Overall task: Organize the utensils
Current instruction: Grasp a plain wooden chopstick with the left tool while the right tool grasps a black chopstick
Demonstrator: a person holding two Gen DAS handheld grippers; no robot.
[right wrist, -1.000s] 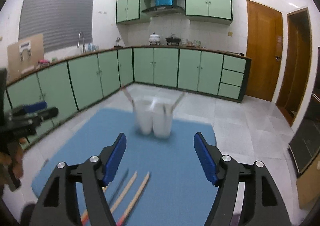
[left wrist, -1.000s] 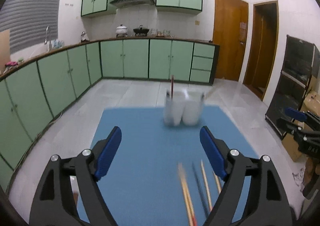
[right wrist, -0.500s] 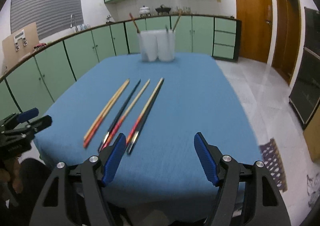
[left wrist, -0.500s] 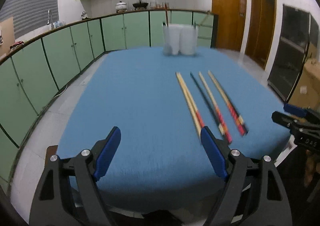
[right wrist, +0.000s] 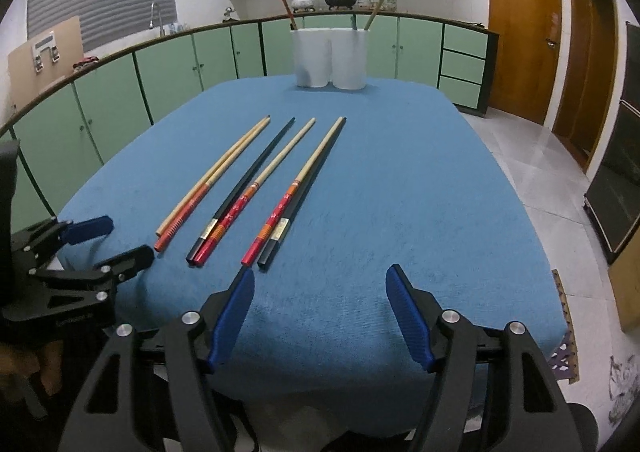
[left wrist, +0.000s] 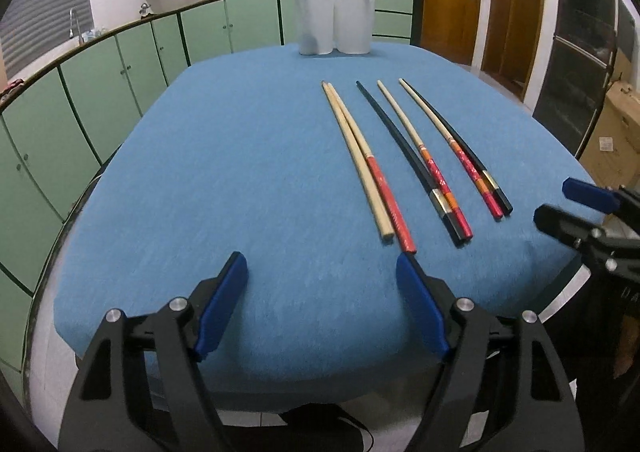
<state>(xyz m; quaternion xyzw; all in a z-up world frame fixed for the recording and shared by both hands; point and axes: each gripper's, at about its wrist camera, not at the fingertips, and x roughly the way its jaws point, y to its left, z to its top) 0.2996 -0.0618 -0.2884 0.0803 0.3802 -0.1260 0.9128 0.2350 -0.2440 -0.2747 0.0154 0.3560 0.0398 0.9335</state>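
Note:
Several chopsticks lie side by side on the blue tablecloth [left wrist: 240, 172]: a plain wooden one and a red-ended one [left wrist: 360, 160], a black and a red-patterned pair [left wrist: 416, 164], and another such pair [left wrist: 456, 148]. They also show in the right wrist view [right wrist: 256, 180]. A white two-cup holder [left wrist: 335, 24] stands at the table's far edge with a few chopsticks in it; it also shows in the right wrist view [right wrist: 330, 58]. My left gripper [left wrist: 320, 276] is open and empty at the near edge. My right gripper [right wrist: 320, 284] is open and empty beside it.
Green kitchen cabinets [left wrist: 120, 60] run along the left and back walls. Wooden doors [right wrist: 520, 40] are at the right. A dark cabinet [left wrist: 584, 64] and cardboard boxes stand to the right of the table. The floor [right wrist: 540, 148] is tiled.
Both grippers have pulled back from over the table to its near edge and dropped lower. The chopsticks now lie in front of the fingertips. Both stayed open.

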